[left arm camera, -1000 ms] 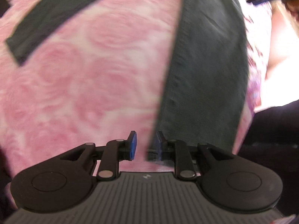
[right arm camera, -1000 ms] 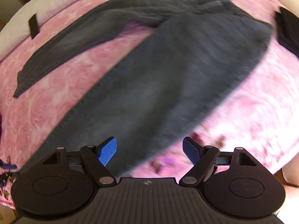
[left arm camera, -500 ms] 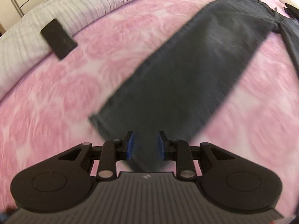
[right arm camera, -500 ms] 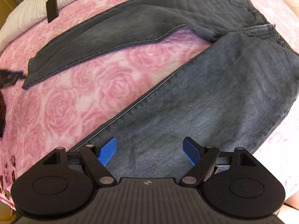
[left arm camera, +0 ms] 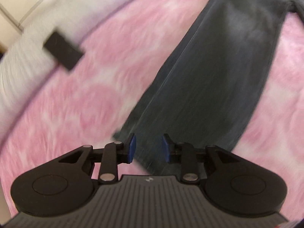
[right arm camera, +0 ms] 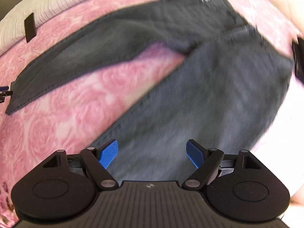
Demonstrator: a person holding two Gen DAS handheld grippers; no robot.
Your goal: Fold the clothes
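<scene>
Pink rose-patterned bedspread (right arm camera: 62,114) is carrying the dark grey denim jeans (right arm camera: 209,98), lying flat with legs splayed in a V, unfolded. Left gripper (left arm camera: 147,148) is hovering half-open over the far leg's hem, gripping nothing; right gripper (right arm camera: 152,153) is hanging wide open, empty, above the near leg. Judgement: pinching right at the hem edge should be giving a square fold.

No text can be read. The jeans (right arm camera: 190,95) carry a small waistband label (right arm camera: 204,0), blurred beyond reading.
</scene>
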